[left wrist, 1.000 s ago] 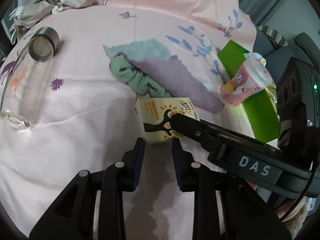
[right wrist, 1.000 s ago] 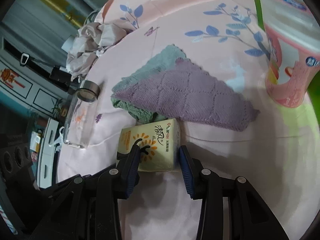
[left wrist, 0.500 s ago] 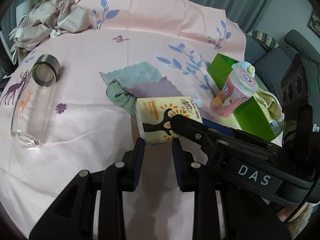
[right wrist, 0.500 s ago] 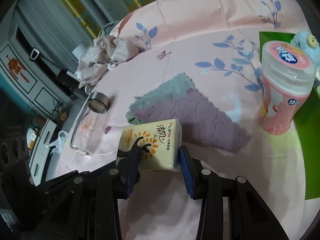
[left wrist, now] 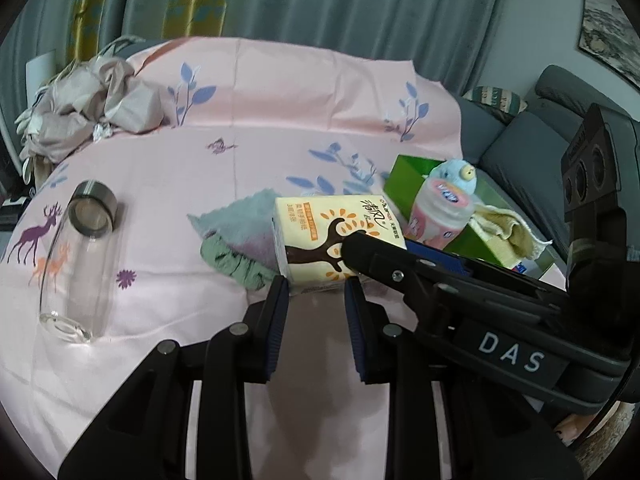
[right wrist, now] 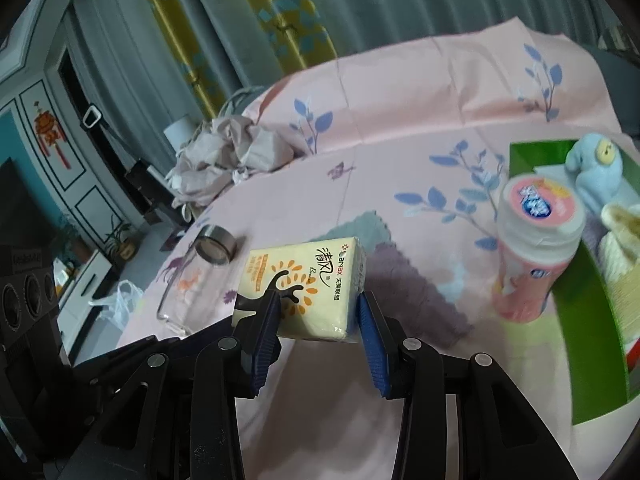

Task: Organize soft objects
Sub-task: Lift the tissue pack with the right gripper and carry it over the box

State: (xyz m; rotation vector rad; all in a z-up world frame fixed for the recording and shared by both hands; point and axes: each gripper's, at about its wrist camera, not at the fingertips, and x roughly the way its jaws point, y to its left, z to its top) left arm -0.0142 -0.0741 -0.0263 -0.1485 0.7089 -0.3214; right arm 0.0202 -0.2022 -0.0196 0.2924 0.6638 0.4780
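My right gripper (right wrist: 318, 300) is shut on a yellow tissue pack (right wrist: 308, 284) and holds it lifted above the pink bedsheet. The pack also shows in the left wrist view (left wrist: 320, 236), just beyond my left gripper (left wrist: 316, 284), which is open and holds nothing. Purple and green cloths (left wrist: 240, 240) lie in a heap on the sheet under the pack; they also show in the right wrist view (right wrist: 404, 280). A green box (right wrist: 592, 320) at the right holds a blue plush toy (right wrist: 596, 168) and a yellowish towel (right wrist: 620, 240).
A pink-lidded canister (right wrist: 532, 240) stands beside the green box (left wrist: 408, 176). A glass bottle (left wrist: 80, 256) with a metal cap lies on the sheet at left. Crumpled beige fabric (left wrist: 88, 108) sits at the far left corner. A grey sofa (left wrist: 540, 140) is to the right.
The right gripper has lifted the tissue pack up off the sheet. Both cameras have tilted upward, bringing the curtains and room into view.
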